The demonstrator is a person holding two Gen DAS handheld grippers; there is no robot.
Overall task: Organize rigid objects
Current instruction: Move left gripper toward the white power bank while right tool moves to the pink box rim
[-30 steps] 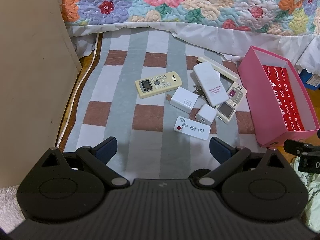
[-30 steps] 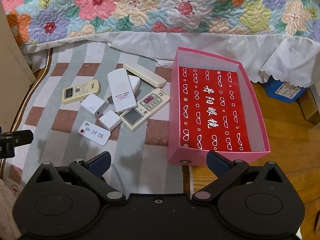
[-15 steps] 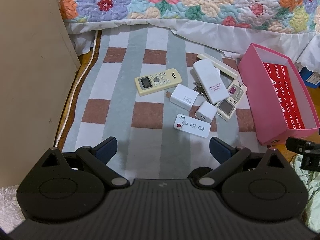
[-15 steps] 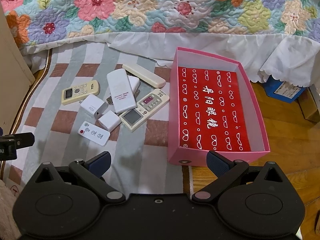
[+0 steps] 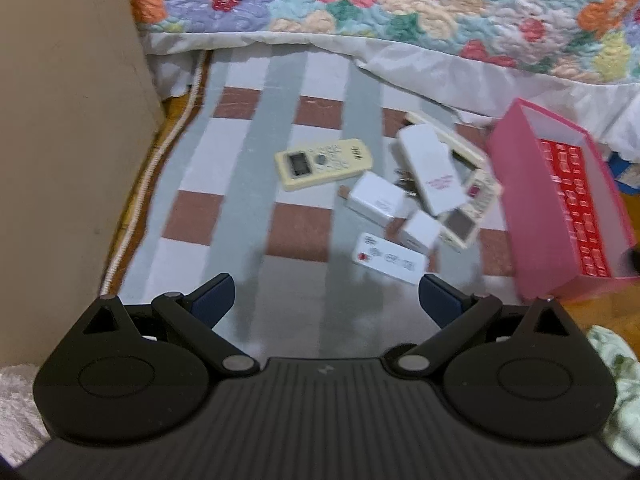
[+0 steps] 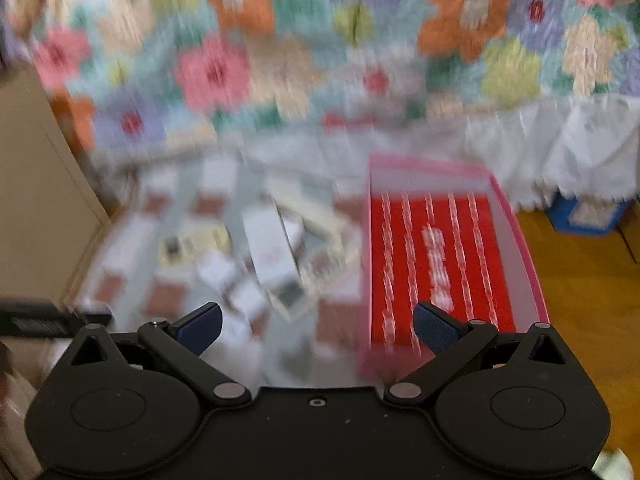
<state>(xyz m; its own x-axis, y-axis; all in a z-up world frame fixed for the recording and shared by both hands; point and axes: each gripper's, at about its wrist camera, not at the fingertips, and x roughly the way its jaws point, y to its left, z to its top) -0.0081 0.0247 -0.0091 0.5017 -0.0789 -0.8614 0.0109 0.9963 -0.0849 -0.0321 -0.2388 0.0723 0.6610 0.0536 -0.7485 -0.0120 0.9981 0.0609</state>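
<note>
The left gripper (image 5: pixel 326 300) sits at the bottom of its view with its blue-tipped fingers (image 5: pixel 212 298) spread wide and nothing between them, hanging above a checked rug (image 5: pixel 240 216) of grey, white and brown squares. In the middle of that frame, slightly right, lies a cluster of small devices: a cream remote (image 5: pixel 322 163) with a little screen at the upper left of the group, a white charger block (image 5: pixel 376 203) below and to its right, a smaller white cube (image 5: pixel 418 232) lower still, and a flat white remote with a red button (image 5: pixel 388 263) nearest the gripper. A long white remote (image 5: pixel 430 170) lies partly over another beige remote with a screen (image 5: pixel 466 216) at the right of the pile. Just right of the cluster stands an open pink box (image 5: pixel 516 184) with a red printed lining. A flowered quilt (image 5: pixel 400 4) fills the top. The right gripper (image 6: pixel 316 328) also has its fingers apart and empty; its view is heavily blurred, showing the pink box in the centre right and the pile to the box's left.
</note>
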